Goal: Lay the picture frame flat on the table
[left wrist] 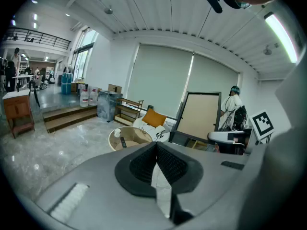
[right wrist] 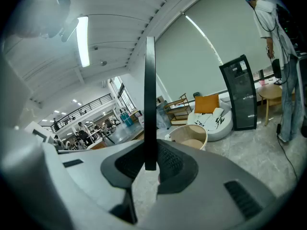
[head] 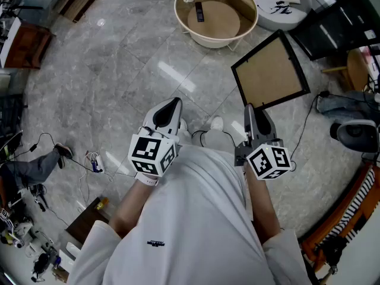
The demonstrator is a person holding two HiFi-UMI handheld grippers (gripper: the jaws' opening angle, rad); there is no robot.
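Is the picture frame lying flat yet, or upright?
Upright: the black-rimmed, brown-backed picture frame stands on edge in the right gripper, clamped at its lower rim.

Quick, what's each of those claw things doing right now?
Left gripper: closed, empty.
Right gripper: closed on the picture frame, gripping its edge.

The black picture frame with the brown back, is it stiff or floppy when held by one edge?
Probably stiff and light: the black picture frame with the brown back looks flat though the right gripper alone pinches one edge. It may pivot, gripped far from its middle.
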